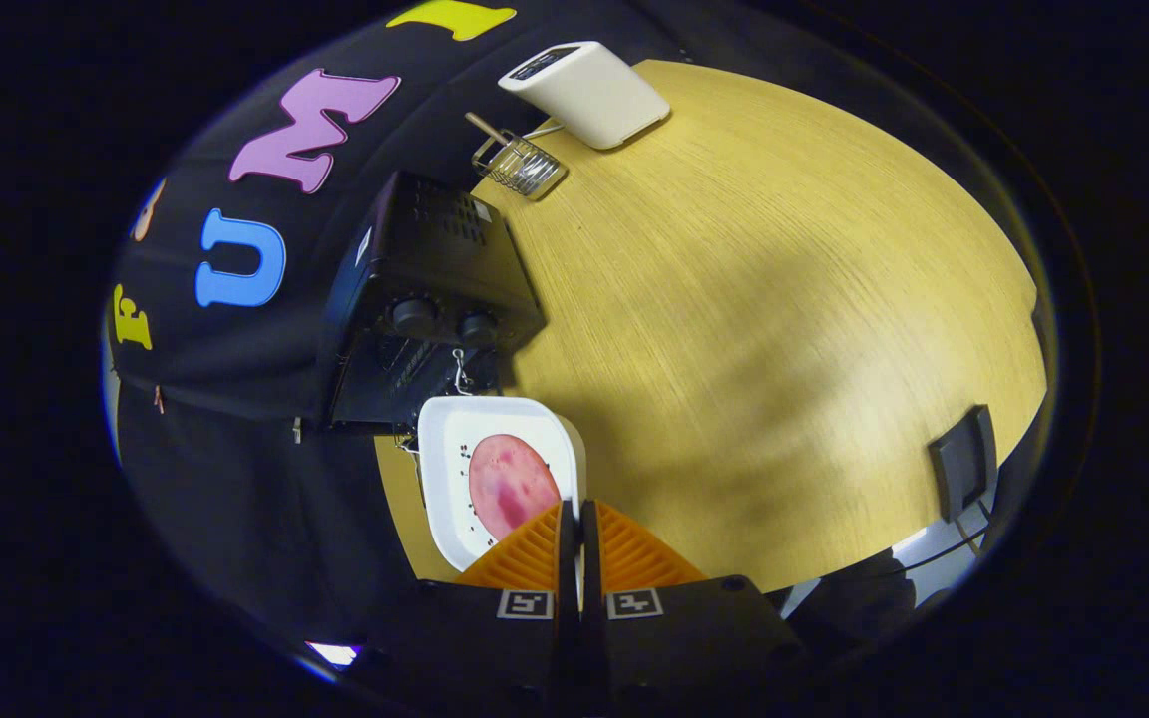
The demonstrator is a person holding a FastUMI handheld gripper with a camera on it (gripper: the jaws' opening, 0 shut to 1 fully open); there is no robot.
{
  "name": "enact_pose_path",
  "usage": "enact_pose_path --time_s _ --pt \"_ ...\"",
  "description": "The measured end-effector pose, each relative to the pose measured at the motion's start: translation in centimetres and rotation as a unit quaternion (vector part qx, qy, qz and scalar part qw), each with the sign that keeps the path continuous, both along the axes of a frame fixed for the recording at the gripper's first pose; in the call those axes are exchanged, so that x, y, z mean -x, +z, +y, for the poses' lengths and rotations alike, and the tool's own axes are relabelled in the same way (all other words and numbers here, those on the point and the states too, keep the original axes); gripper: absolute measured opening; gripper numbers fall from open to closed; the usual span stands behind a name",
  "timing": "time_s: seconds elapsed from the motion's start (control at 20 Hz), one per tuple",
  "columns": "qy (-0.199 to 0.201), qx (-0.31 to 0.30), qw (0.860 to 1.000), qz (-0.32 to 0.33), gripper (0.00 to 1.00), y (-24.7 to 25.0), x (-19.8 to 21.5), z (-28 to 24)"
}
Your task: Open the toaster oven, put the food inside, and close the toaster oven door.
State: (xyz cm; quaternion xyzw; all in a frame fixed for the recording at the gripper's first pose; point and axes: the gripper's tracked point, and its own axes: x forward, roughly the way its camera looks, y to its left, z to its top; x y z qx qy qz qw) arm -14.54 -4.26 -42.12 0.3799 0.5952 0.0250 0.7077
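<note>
Gripping plate (455, 439) rim w/ claw (577, 514) (ham (507, 482) aboard), by toaster oven (425, 299).

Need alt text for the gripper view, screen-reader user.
The gripper is shut on the rim of a white plate carrying a round pink slice of food, just short of a black toaster oven on a wooden table. Beyond the oven stand a wire basket and a white box.
</note>
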Motion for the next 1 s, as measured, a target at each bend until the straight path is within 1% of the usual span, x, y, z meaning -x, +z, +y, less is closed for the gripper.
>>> enact_pose_path --time_s 0.2,0.4,0.7,0.85,1.0 --pt "-0.018 0.000 1.000 0.000 0.05 0.3 -0.3 5.9" --pt "-0.036 0.001 0.999 0.002 0.05 -0.4 -1.3 10.4" --pt "-0.091 0.014 0.996 -0.002 0.05 -1.7 -3.8 15.0" --pt "-0.117 0.020 0.993 0.003 0.05 -2.3 -4.8 16.2" --pt "-0.171 0.023 0.985 0.012 0.05 -3.1 -6.4 17.0"
